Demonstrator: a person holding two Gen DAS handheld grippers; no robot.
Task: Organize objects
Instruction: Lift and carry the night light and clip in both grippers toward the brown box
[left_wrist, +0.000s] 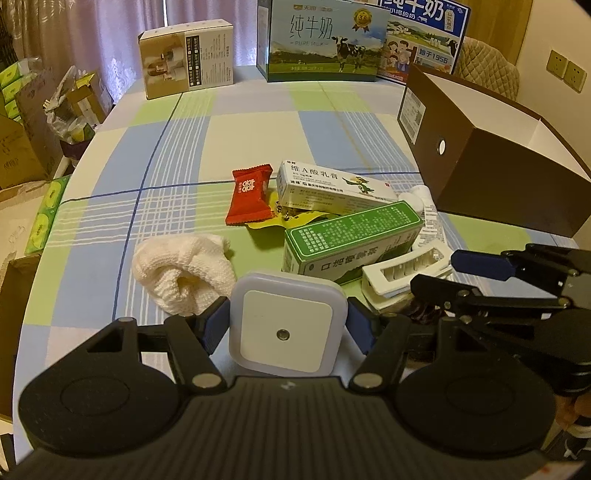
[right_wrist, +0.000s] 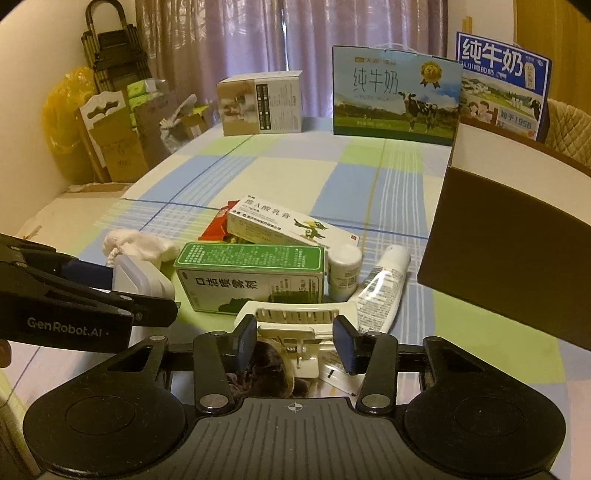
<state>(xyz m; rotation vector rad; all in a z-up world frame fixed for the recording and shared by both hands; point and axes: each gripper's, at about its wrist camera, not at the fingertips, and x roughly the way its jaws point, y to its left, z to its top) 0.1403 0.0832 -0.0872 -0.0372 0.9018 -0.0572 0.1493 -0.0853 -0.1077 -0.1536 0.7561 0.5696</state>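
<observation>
Left wrist view shows the night light (left_wrist: 287, 325) pinched between the two blue pads of the left gripper (left_wrist: 286, 325), one pad on each flat side, close to the near edge of the table (left_wrist: 110, 206). It looks light and rigid, a smooth plastic shell that could slide if the grip loosens, so holding it by the two opposite sides seems the sound choice. It is a rounded white square with a paler raised panel and a small round sensor below the middle.

Just beyond it lies a crumpled white cloth (left_wrist: 184, 275) to the left and a green box (left_wrist: 351, 238) to the right, with a white hair clip (left_wrist: 406, 273) leaning against that box. Farther in sit a white medicine box (left_wrist: 332, 184) and a red sachet (left_wrist: 249, 197), all heaped toward the table's middle.

The right gripper (right_wrist: 294, 341) hangs spread apart over the hair clip, its pads on either side and not touching it. A white tube (right_wrist: 382, 284) and a small bottle (right_wrist: 345, 271) lie beside the green box. An open brown box (left_wrist: 491, 162) stands at the right edge, probably where things go.
</observation>
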